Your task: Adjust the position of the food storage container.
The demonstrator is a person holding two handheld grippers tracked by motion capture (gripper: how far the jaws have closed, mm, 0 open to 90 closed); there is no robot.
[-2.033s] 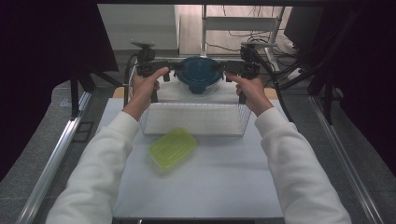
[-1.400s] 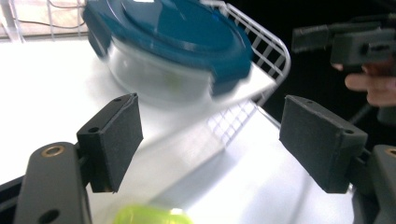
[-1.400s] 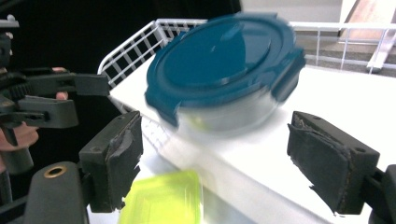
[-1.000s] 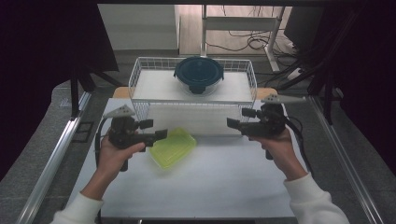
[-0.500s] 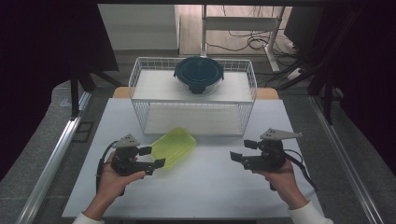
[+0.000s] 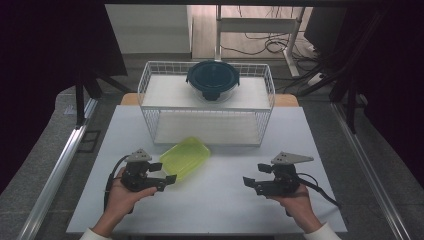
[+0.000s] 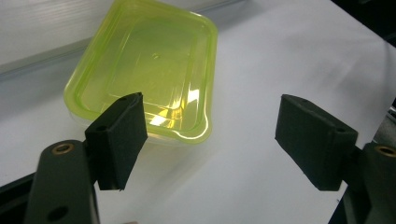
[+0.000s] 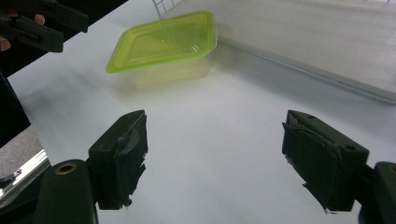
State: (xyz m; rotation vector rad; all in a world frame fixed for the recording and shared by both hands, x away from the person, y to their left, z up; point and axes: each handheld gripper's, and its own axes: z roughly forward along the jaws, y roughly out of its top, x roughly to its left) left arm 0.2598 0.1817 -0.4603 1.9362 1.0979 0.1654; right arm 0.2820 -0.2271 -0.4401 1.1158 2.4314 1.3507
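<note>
The box [image 6: 184, 157] — a clear shallow tub under a lime-green lid — sits on the tabletop [image 6: 225, 200] just in front of the basket [image 6: 150, 115], towards its left end. It looks light, thin-walled and slick, likely to slide or flex if pinched hard; the lid's rim and the short sides look the best hold. The left tool [image 6: 167, 176] sits just beside the box's near corner, jaws spread and empty. The right tool [image 6: 248, 181] — also spread, empty — lies well apart from the box.
</note>
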